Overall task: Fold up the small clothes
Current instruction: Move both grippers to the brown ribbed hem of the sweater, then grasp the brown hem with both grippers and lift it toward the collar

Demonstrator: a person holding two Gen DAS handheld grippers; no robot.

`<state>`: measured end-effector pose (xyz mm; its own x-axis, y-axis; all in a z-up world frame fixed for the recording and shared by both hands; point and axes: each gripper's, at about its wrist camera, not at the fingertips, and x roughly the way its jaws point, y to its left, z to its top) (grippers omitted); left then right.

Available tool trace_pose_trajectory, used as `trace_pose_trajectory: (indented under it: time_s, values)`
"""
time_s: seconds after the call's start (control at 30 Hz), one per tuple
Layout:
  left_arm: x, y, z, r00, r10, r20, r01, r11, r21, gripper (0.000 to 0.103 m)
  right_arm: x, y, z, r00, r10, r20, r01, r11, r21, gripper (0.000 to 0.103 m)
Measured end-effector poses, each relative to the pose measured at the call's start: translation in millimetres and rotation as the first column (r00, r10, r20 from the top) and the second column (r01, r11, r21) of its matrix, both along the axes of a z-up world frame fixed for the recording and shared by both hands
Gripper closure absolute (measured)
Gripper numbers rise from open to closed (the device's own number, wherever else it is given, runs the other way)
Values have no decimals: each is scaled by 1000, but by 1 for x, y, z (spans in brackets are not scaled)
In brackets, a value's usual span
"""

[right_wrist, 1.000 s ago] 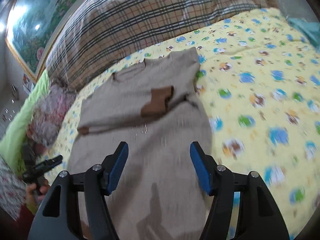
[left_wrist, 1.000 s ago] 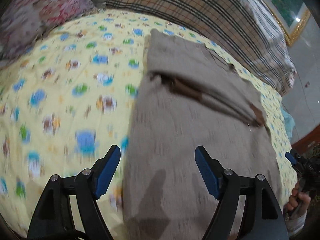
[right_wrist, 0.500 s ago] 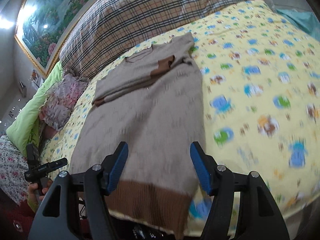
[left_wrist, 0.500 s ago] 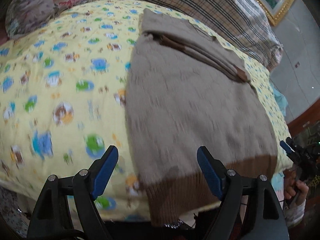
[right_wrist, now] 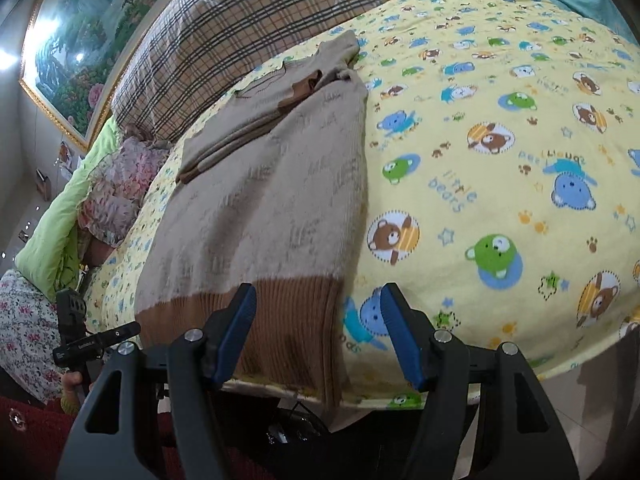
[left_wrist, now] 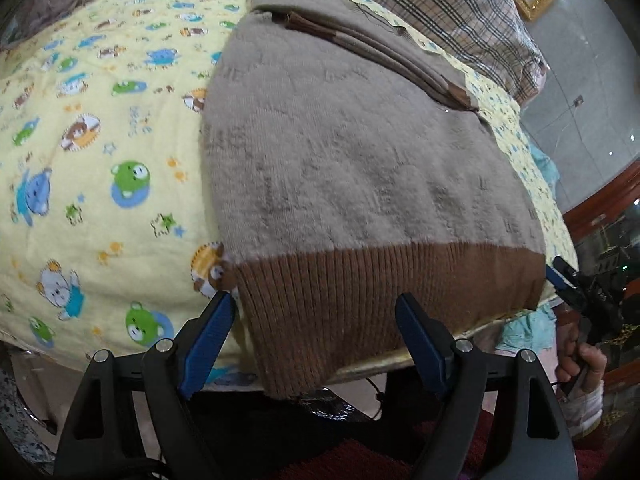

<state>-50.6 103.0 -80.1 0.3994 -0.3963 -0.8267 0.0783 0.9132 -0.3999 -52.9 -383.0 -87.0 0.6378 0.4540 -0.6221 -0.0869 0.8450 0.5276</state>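
Bear-print sheet point(right_wrist: 500, 168), plaid blanket point(right_wrist: 224, 28), framed painting point(right_wrist: 80, 40)

Both wrist views near bed edge point(left_wrist: 372, 364), facing sweater point(left_wrist: 360, 152), seemingly headboard-ward.

Your left gripper point(left_wrist: 314, 344) has a matte black frame with triangular cut-outs and round silver screw heads along its arms. Its two fingers point(left_wrist: 208, 340) carry ribbed blue pads. Your right gripper point(right_wrist: 318, 334) is built the same: black frame, silver screws, blue ribbed fingers point(right_wrist: 236, 332). Your right hand point(left_wrist: 580, 364) shows bare skin, with a pale cuff at the wrist. Of your left hand point(right_wrist: 72, 386) you see bare fingertips and a yellowish sleeve edge.
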Motion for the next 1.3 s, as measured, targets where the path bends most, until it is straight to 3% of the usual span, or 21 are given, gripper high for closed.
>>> trace_pose_trajectory:
  time_s: [0.17,0.37,0.47,0.53,0.6,0.63,0.73,0.87,0.93,1.03,1.07,1.1,1.17,1.3]
  values:
    - [-2,9,-6,1000,9,-12,-10,998,-65,21,0,3,-2,1000,27,-2,-27,1000,-6,38]
    - [0,12,-9,1000,15,-18,-16,997,-71,22,0,15,-5,992,128,-12,-128,991,32,39]
    - [2,10,-8,1000,14,-15,-14,999,-49,22,3,24,-10,990,144,-6,-143,989,39,45]
    - [2,6,-6,1000,5,-1,-5,1000,-23,30,6,28,-12,990,139,1,-139,988,59,55]
    - [3,1,-2,1000,-7,16,7,1000,-22,70,10,33,-16,990,143,-1,-143,987,69,77]
    - [5,1,-1,1000,-21,17,21,999,-42,76,11,34,-17,989,148,-4,-147,986,77,80]
    - [8,6,-9,1000,-18,-3,18,997,-77,77,14,30,-25,988,153,-12,-150,983,108,85]
    - [12,9,-12,1000,-18,-17,15,990,-140,61,16,25,-31,988,151,-13,-148,977,155,88]
    - [12,3,-10,999,-36,-4,35,992,-119,56,19,27,-32,989,151,-11,-147,975,168,88]
    - [10,-6,-8,997,-66,37,68,996,-54,64,23,26,-37,987,159,-6,-155,966,206,88]
    - [11,-4,-9,997,-60,41,62,997,-44,81,23,25,-38,987,164,-4,-159,963,216,90]
    - [10,0,-10,998,-53,38,55,997,-47,90,22,23,-38,986,169,-7,-163,961,225,92]
    - [13,11,-12,999,-25,21,28,992,-124,94,20,20,-38,984,179,-9,-172,957,235,92]
    - [17,11,-7,999,-18,33,22,990,-143,95,19,19,-29,981,195,12,-192,955,228,92]
